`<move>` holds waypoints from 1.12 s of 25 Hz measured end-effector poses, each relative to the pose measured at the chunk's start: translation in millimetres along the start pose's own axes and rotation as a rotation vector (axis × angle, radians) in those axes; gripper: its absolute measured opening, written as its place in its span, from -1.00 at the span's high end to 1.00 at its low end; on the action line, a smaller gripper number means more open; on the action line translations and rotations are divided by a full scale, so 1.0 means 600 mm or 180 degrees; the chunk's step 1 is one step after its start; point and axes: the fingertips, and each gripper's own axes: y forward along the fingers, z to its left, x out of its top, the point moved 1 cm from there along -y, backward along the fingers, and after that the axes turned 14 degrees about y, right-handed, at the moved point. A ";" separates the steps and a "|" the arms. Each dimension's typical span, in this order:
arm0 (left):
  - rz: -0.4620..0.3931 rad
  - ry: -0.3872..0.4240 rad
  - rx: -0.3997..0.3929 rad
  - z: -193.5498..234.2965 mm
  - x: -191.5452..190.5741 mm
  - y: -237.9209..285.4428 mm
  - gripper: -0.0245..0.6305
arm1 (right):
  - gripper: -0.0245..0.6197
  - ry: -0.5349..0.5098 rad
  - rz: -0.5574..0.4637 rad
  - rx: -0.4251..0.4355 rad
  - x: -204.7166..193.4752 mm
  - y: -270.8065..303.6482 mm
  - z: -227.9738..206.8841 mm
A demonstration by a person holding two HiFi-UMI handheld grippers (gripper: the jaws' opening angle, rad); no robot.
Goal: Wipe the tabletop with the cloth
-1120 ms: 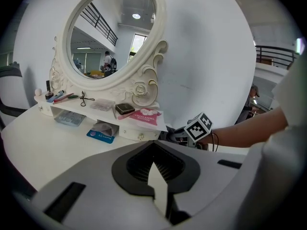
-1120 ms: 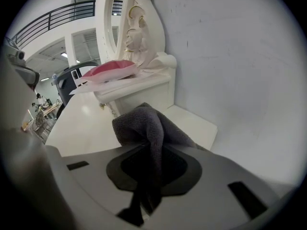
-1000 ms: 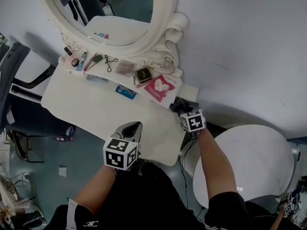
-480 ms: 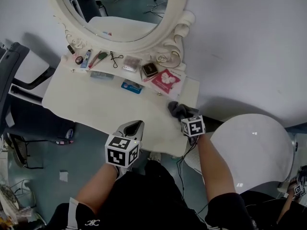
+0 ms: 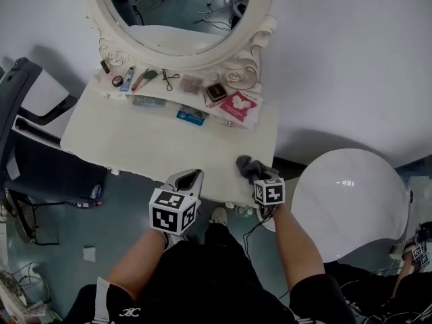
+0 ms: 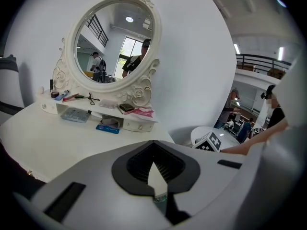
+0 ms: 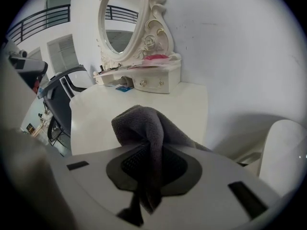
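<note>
A white vanity tabletop stands against the wall. The dark grey cloth is bunched at the table's front right corner, and my right gripper is shut on it. In the right gripper view the cloth sticks up from between the shut jaws of my right gripper, with the tabletop beyond. My left gripper hovers at the table's front edge, left of the cloth. In its own view my left gripper is shut with nothing in it, above the tabletop.
An oval mirror rises at the back over a low shelf with cosmetics, a small box and a pink booklet. A blue item lies below. A white round seat is right, a dark chair left.
My right gripper has drawn the cloth from near the pink booklet down the table's right side to the front corner. The left gripper has kept its place at the front edge.
</note>
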 end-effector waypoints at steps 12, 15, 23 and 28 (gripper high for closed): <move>-0.0042 0.0030 -0.0189 0.015 -0.050 -0.073 0.93 | 0.75 0.0850 -0.0157 -0.0422 -0.091 -0.063 0.025; -0.0049 0.0051 -0.0206 0.026 -0.062 -0.095 0.93 | 0.75 0.0992 -0.0259 -0.0644 -0.094 -0.067 0.028; -0.0073 0.0060 -0.0166 0.067 -0.084 -0.144 0.93 | 0.75 0.1576 -0.0451 -0.1126 -0.098 -0.068 0.033; -0.0088 0.0037 -0.0122 0.084 -0.088 -0.163 0.93 | 0.75 0.1627 -0.0436 -0.1144 -0.092 -0.052 0.078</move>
